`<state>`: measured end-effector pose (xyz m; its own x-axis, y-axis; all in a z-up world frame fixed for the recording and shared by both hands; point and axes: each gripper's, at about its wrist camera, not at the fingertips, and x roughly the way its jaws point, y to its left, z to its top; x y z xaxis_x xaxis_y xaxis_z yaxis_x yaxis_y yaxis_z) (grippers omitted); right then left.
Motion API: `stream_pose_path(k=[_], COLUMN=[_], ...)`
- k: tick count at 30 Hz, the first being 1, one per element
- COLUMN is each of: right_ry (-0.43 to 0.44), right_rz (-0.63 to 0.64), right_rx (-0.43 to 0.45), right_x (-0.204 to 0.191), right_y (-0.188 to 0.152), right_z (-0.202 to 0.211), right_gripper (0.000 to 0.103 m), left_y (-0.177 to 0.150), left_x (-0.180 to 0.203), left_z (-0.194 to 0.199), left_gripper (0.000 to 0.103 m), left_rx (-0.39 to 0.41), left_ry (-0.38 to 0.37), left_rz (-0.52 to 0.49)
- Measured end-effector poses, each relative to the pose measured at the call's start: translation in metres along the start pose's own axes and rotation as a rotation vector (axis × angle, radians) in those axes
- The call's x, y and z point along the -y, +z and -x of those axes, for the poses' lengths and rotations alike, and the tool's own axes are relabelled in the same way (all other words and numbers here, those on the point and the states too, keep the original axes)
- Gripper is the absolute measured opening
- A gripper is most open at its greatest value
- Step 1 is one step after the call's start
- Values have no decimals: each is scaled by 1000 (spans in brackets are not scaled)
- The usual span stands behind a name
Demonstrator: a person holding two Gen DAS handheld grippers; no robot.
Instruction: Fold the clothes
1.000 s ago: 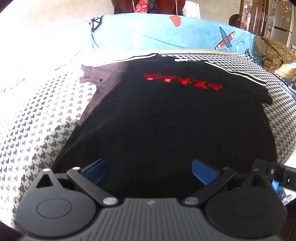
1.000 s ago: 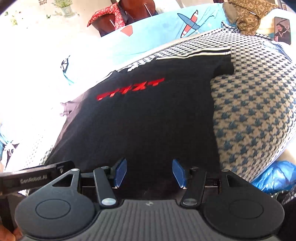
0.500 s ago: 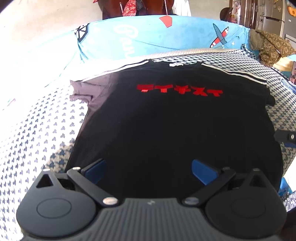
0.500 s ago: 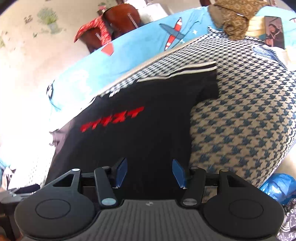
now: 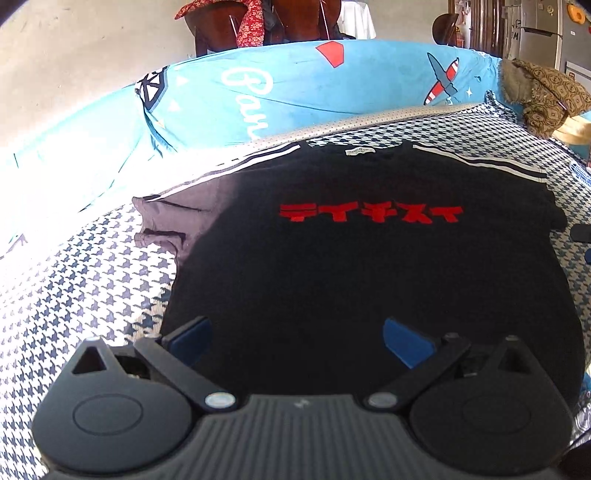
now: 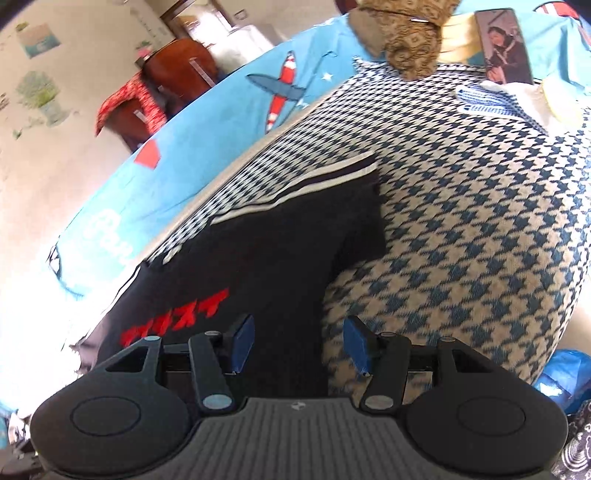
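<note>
The left gripper hangs above the hem of the black T-shirt, fingers wide apart and empty. The right gripper sits over the shirt's right edge, fingers apart, holding nothing. The shirt lies flat on the houndstooth blanket, collar pointing away toward the blue airplane sheet. A brown patterned cloth lies at the far right.

**A checked bed and what lay on it**

We saw a bed under a blue-and-white houndstooth cover. A black T-shirt with red lettering lay spread flat on it, collar toward a light blue sheet printed with aeroplanes along the far side. A brown patterned cloth sat bunched at the far right corner of what we could see.
</note>
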<state>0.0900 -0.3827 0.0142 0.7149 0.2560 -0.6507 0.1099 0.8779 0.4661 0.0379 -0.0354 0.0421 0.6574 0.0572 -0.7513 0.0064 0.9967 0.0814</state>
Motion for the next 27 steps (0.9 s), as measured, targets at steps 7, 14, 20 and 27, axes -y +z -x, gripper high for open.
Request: stream_pose_path(k=[7, 14, 20, 27], right_ry=[-24, -47, -43, -38], right_rz=[-137, -289, -307, -273], right_rx=[11, 8, 44, 82], right_x=[24, 49, 52, 50], right_y=[21, 33, 40, 49], right_z=[-18, -35, -47, -64], right_gripper=[54, 55, 55, 55], left_y=[10, 22, 22, 22], left_x=[2, 1, -4, -5], left_z=[-8, -16, -16, -8], left_gripper=[103, 103, 103, 103], left_rx=[-1, 4, -4, 23], left_ry=[-32, -38, -66, -82], left_rz=[12, 18, 59, 73])
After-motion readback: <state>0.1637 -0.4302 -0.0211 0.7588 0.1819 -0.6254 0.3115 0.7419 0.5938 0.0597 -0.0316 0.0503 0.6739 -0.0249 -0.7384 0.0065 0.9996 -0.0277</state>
